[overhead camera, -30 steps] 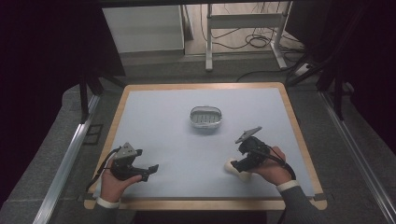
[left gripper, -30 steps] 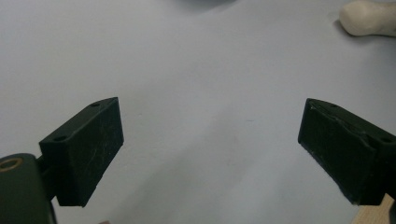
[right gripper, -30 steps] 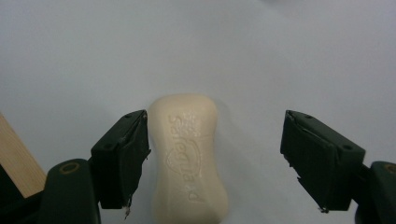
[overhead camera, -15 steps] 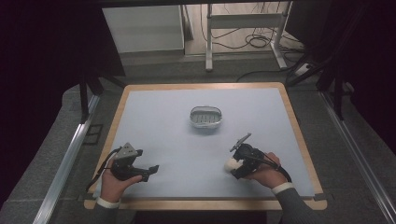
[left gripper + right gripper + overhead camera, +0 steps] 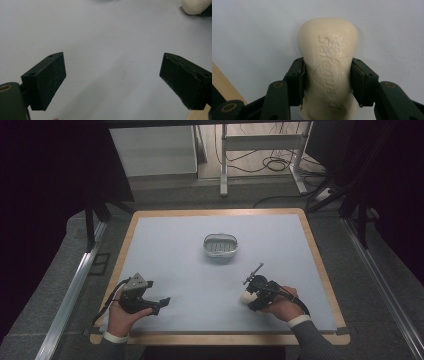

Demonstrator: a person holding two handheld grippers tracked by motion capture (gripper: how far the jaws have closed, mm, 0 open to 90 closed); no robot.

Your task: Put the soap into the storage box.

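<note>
Pale blue table [image 5: 200, 285], dark room — right claw [image 5: 248, 297] clamps soap [image 5: 329, 67], left claw [image 5: 162, 302] gapes empty.

I brought the right hand-held gripper [image 5: 251, 296] lower and a little nearer the table's [image 5: 165, 245] front edge, tilting its body down, and it came to clasp the cream soap bar [image 5: 329, 67].

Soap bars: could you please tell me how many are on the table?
1: the soap bar lies near the table's front right, clamped between the right tongs. The dish looks empty.
</note>
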